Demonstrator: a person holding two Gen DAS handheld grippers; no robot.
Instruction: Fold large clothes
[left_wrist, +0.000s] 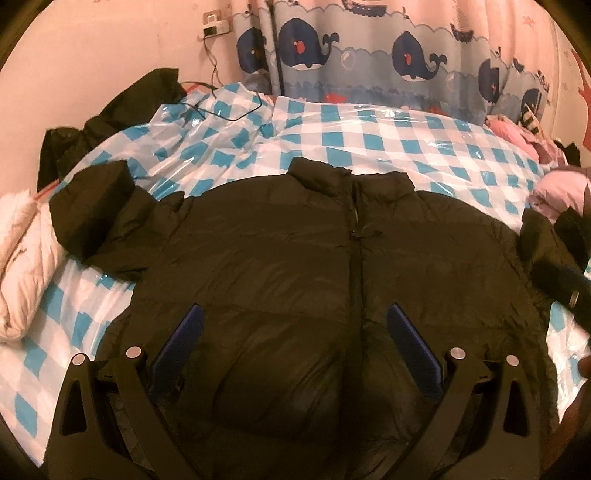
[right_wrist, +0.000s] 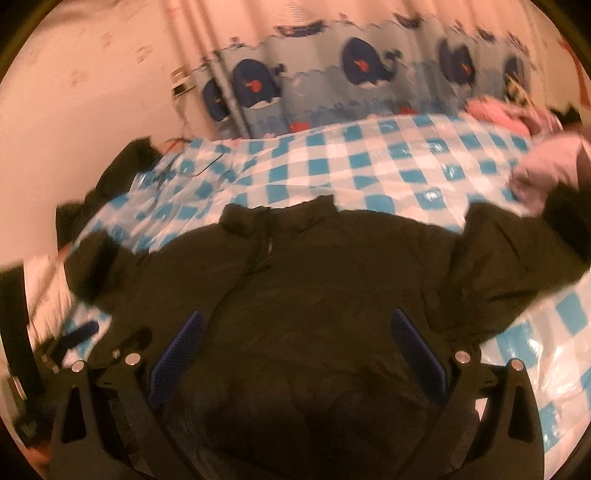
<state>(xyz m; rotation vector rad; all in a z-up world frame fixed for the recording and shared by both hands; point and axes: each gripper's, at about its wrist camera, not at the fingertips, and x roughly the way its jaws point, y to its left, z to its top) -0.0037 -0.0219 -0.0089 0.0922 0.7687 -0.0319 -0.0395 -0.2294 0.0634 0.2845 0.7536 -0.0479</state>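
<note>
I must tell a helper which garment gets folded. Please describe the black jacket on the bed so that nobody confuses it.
Find the bed with the blue-and-white checked cover. The black puffer jacket lies flat in its middle, front up, sleeves spread. Unlike the white garment and the pink clothes at the edges, it is dark, zipped and fully laid out.

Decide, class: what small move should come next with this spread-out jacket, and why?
Probably close the left gripper on the left sleeve to fold it inward: the black jacket lies flat, zipped, sleeves out, and both grippers, including the right gripper, are open and empty.
</note>
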